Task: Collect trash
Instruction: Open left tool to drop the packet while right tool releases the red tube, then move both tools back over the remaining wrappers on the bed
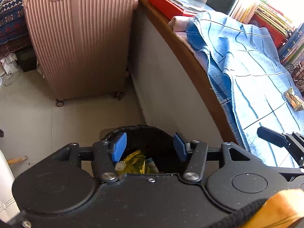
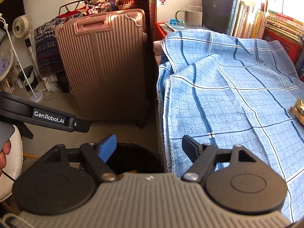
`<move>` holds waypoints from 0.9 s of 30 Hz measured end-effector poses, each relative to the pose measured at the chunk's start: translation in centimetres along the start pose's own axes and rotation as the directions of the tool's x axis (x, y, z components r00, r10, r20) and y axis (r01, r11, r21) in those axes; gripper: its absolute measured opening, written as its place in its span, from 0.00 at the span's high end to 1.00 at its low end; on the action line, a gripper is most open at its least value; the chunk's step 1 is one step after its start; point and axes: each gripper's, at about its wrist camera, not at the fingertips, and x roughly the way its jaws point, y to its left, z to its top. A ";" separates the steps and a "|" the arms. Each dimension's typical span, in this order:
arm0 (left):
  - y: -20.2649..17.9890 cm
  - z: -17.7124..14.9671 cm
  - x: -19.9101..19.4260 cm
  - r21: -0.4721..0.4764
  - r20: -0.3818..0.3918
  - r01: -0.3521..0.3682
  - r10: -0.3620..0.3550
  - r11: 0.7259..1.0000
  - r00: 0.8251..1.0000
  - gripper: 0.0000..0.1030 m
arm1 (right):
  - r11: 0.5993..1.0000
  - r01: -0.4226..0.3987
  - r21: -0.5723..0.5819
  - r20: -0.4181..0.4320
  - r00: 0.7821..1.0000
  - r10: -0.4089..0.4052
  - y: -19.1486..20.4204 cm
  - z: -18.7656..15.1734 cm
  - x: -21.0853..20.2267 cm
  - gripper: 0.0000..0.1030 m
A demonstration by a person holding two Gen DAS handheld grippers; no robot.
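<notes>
**Two empty grippers at the bin, one wrapper left on the cloth**

Two grippers are mine, and both are spread with nothing between the pads. I hold my left gripper (image 1: 149, 147) directly over the black trash bin (image 1: 133, 131), because that is where a load has to fall. Inside the bin I see a yellow foil wrapper (image 1: 135, 162) and a pale crumpled scrap (image 1: 120, 166) beside it, so some collecting is done, I judge.

My right gripper (image 2: 149, 147) sits just right of the left one, straddling the bin's (image 2: 136, 152) right rim and the near edge of the blue checked cloth (image 2: 237, 98) that covers the bench. Its jaws stand wide, ready for the next piece rather than carrying one.

That next piece, I judge, is the gold snack wrapper (image 2: 298, 111) lying on the cloth, far to the right, well apart from both grippers. In the left wrist view the same wrapper (image 1: 293, 99) lies flat on the fabric near the row of books (image 1: 275, 19).

The bin stands on the floor (image 1: 28, 123) against the bench front, near the pink suitcase (image 1: 81, 38), which keeps the drop short from the bench edge. The cloth is loose and folded, so a low pinch on the wrapper could catch fabric too; I would close on the wrapper's raised crinkled edge.
</notes>
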 end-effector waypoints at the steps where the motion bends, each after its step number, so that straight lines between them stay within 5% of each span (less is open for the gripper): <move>1: -0.2 0.1 0.1 0.004 -0.002 0.004 -0.004 1.000 1.000 0.46 | 1.000 0.011 -0.001 0.002 1.000 -0.011 -0.1 0.0 -0.1 0.15; 8: -2.6 1.3 0.2 0.082 0.020 -0.012 0.010 0.997 1.000 0.41 | 0.996 0.089 0.029 0.024 0.996 -0.089 -1.8 -0.3 -1.5 0.11; 12: -4.8 2.4 0.3 0.144 0.040 0.008 -0.014 0.990 0.999 0.38 | 0.984 0.155 0.091 0.032 0.987 -0.159 -3.7 -0.6 -2.4 0.01; 27: -16.3 2.9 1.6 0.346 0.023 0.141 -0.159 0.928 0.987 0.22 | 0.901 0.380 0.207 0.004 0.921 -0.389 -10.1 -3.2 -6.4 0.00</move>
